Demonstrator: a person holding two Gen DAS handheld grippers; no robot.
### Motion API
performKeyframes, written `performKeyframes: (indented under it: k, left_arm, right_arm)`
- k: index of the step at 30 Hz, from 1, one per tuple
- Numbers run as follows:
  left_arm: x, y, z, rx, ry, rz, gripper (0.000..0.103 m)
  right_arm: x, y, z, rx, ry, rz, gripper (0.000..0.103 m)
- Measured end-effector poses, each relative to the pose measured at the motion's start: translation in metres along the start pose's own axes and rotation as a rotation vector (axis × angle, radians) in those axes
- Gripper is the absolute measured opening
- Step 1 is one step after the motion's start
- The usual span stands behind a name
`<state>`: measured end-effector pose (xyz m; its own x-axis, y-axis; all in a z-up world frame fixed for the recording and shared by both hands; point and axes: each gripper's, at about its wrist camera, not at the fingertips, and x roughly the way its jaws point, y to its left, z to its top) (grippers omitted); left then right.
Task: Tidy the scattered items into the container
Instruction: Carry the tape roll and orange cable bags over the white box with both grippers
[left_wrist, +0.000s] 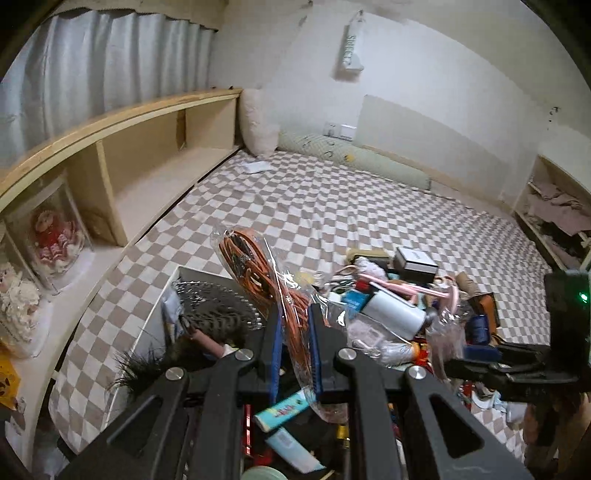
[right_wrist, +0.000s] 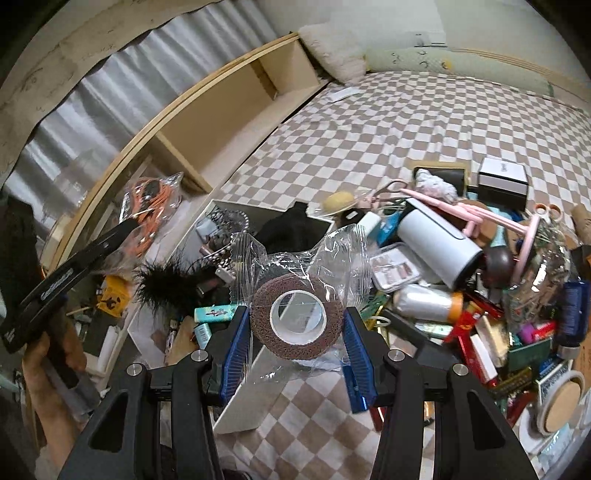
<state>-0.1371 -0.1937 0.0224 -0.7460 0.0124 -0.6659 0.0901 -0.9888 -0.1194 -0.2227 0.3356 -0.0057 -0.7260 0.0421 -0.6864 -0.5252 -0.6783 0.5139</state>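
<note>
Left tongs (left_wrist: 294, 325) gripping bagged cord (left_wrist: 255, 266), right tongs (right_wrist: 295, 325) bagged tape (right_wrist: 297, 319)

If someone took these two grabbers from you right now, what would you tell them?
Left gripper: shut on the bagged orange cord, held above the container.
Right gripper: fingers on either side of the bagged brown tape roll, held at the container's near edge.
Done: a black feather piece and small items already lie in the container.
Left: drop both bags in, then clear the pile on the checked blanket, including the white cylinder.
</note>
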Motion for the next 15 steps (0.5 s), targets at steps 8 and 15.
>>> performKeyframes:
  k: [8, 15]
  left_arm:
    - [0.041, 0.026, 0.008, -0.041, 0.063, 0.104, 0.013]
    - [0.069, 0.043, 0.011, -0.099, 0.122, 0.119, 0.013]
  right_arm:
    - [0.021, 0.019, 0.003, -0.044, 0.034, 0.023, 0.051]
    - [0.031, 0.037, 0.003, -0.081, 0.04, 0.051, 0.051]
